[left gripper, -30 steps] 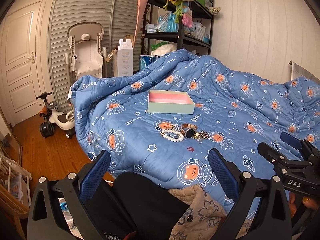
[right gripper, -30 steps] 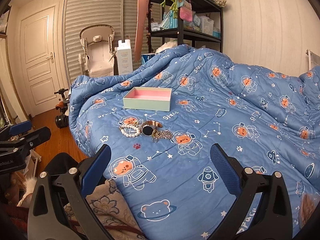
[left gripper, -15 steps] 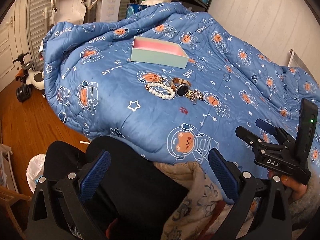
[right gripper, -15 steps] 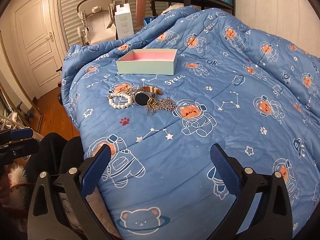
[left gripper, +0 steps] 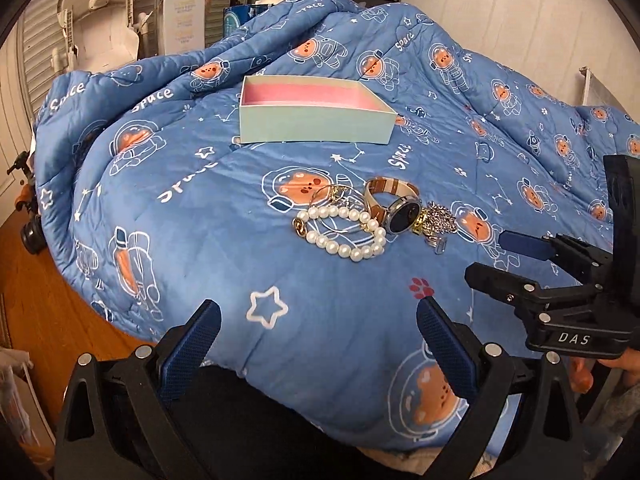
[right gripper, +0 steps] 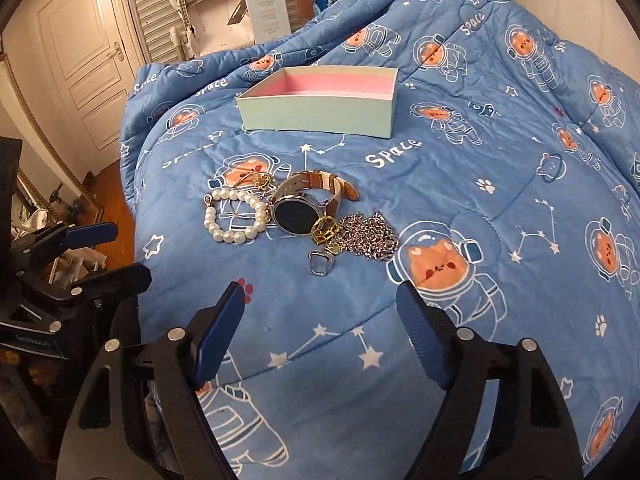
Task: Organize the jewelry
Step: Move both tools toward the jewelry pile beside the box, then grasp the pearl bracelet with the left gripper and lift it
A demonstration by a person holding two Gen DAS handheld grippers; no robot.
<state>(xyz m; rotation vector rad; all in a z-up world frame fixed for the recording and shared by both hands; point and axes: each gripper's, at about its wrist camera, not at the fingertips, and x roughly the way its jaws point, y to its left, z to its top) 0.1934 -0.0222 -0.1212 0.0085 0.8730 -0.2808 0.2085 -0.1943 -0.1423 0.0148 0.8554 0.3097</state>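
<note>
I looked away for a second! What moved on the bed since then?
Both grippers came closer to the jewelry: the left gripper and right gripper now hover open just short of the pile, holding nothing. The pearl bracelet, watch, silver chain and open box stayed put on the quilt.

Pearl bracelet, brown-strapped watch, silver chain clustered just before open pink-lined box
</note>
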